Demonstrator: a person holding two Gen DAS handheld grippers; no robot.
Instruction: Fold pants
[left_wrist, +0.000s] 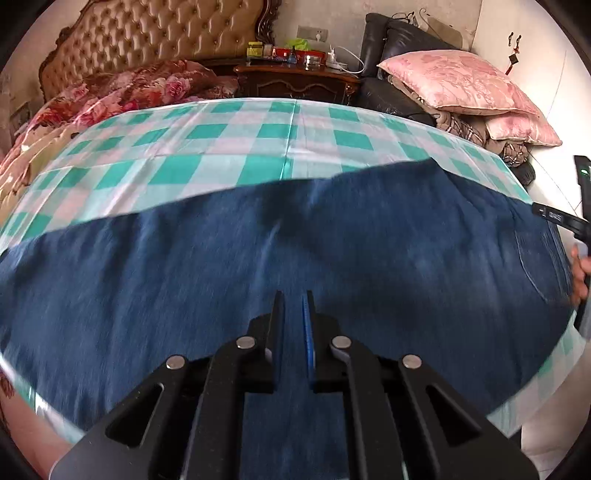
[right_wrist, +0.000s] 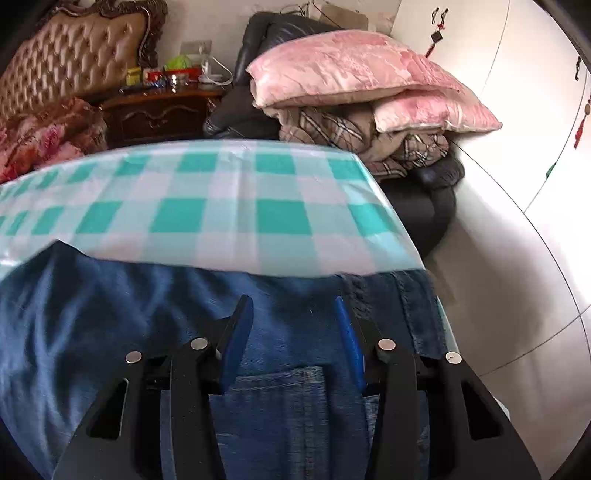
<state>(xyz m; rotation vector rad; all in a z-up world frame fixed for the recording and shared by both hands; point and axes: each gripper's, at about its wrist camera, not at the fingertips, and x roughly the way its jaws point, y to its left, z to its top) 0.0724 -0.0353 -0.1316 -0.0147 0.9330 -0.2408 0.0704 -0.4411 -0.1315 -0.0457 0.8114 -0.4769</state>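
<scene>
Checked tablecloth (left_wrist: 207, 155) under jeans (left_wrist: 258, 258) (flat).

Left tool (left_wrist: 294, 295) closed, right tool (right_wrist: 293, 301) agape.

Bright daylight, glare whitening the wall (right_wrist: 517, 155), motion blur on the jeans (left_wrist: 258, 258), strong fisheye bending at edges.

Left tongs (left_wrist: 294, 295): matte black plastic, angular linkage arms, four round silver pivot pins, slotted cut-outs, blue pad on one finger. Right tongs (right_wrist: 294, 300): same black frame, silver pins, blue pads (right_wrist: 236, 339) on both fingers. Bare skin of hand (left_wrist: 579, 275) at edge.
</scene>
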